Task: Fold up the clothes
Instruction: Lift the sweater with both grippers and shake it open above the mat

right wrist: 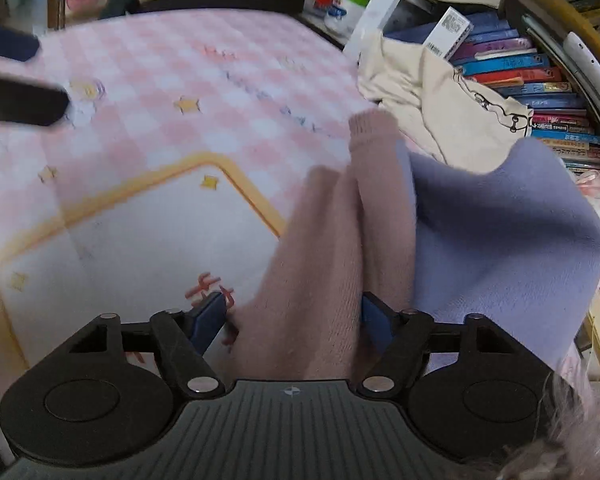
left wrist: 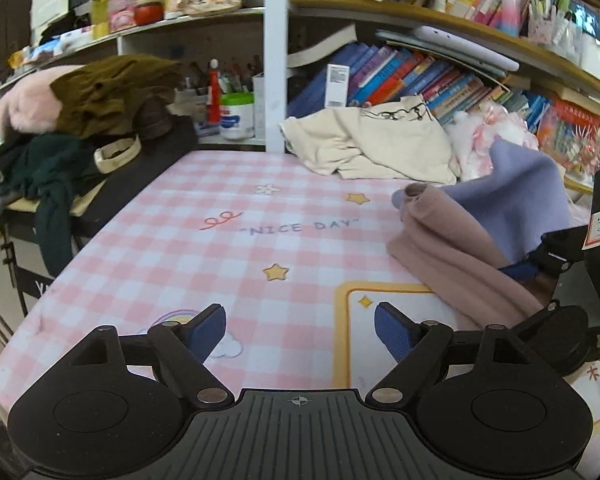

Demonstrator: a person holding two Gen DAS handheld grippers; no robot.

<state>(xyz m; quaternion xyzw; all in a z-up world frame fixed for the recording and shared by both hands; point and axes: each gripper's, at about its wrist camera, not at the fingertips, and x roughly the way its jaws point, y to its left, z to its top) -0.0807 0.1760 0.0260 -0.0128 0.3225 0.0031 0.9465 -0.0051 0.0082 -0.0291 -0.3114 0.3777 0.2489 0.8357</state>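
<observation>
A folded mauve-pink and lavender knit garment lies on the right side of the pink checked tablecloth. My left gripper is open and empty, low over the cloth's near edge, left of the garment. My right gripper has its jaws wide apart with the garment's pink part lying between them; the lavender part lifts up to the right. The right gripper also shows in the left wrist view at the garment's near right end.
A cream garment lies crumpled at the back right against shelves of books. Dark green and brown clothes pile on a black stand at the left. Jars and pens stand at the back. The left gripper shows blurred in the right wrist view.
</observation>
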